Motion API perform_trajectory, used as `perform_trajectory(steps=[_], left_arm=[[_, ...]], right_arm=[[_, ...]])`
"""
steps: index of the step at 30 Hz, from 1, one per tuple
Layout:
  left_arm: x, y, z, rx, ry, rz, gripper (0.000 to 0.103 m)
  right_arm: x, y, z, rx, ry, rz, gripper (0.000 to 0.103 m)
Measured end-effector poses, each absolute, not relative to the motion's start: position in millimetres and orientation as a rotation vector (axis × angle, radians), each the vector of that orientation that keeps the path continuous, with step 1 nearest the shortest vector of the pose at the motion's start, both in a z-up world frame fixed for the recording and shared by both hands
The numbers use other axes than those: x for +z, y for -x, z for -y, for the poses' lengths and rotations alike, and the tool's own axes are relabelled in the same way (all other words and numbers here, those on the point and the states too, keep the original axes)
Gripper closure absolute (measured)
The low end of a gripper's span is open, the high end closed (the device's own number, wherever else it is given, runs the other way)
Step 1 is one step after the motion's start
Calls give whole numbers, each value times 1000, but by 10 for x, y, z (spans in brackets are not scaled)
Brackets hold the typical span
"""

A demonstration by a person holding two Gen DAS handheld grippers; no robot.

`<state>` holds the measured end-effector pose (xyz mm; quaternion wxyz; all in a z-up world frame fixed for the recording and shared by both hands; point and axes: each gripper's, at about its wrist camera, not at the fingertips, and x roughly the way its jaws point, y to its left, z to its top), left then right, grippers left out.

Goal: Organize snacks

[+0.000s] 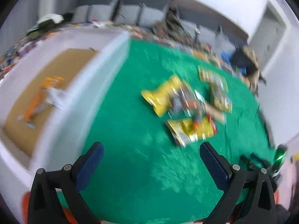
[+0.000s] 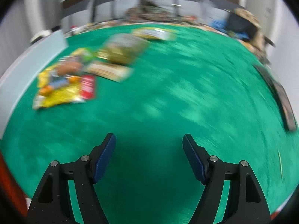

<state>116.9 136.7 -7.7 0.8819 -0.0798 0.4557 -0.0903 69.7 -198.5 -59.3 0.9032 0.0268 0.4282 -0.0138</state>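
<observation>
Left wrist view, blurred: left gripper (image 1: 151, 150) spread wide with nothing between the blue pads, above the green felt table cover (image 1: 130, 168). Cluster of crinkly snack packets lies ahead, the nearest a yellow foil snack bag with a red patch (image 1: 192, 129). White box with brown cardboard floor (image 1: 24, 59) sits left, holding an orange-and-white packet (image 1: 43, 100). Right wrist view: right gripper (image 2: 149, 141) parted, empty, same bag (image 2: 65, 87) far left.
</observation>
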Motion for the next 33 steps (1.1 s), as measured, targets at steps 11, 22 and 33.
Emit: perform_trajectory(steps=[11, 22, 33], left_arm=[[-836, -1323, -1240, -27, 109, -1066, 2], [-927, -1098, -1158, -40, -19, -966, 0], [-906, -997, -1196, -61, -31, -919, 0]], right_arm=[[-665, -497, 2214, -69, -52, -826, 15], [-684, -494, 2149, -73, -48, -820, 13], [-686, -497, 2150, -72, -47, -820, 13]])
